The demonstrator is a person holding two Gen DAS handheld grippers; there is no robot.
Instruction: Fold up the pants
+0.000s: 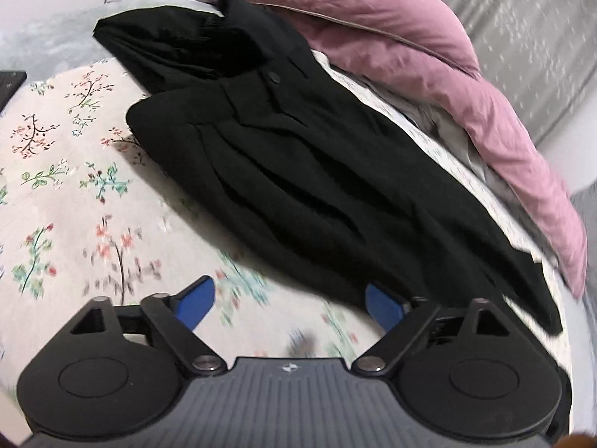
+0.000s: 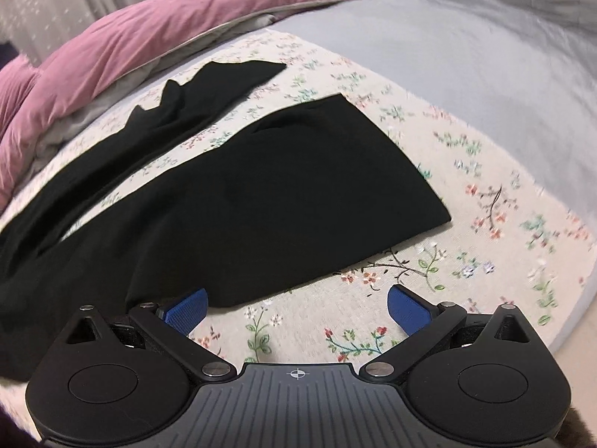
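The black pants (image 1: 306, 171) lie spread on the bed (image 1: 74, 156), waist end far off in the left view, and the two legs (image 2: 261, 194) split apart in the right view. They look soft, light and floppy, so they will likely sag and wrinkle when lifted. A good place to grab is a leg end or the waist edge. The left tongs (image 1: 294, 302) and right tongs (image 2: 296, 308) are both wide open and hold nothing. A pink blanket (image 1: 429, 59) sits bunched right behind the pants and could get in the way.
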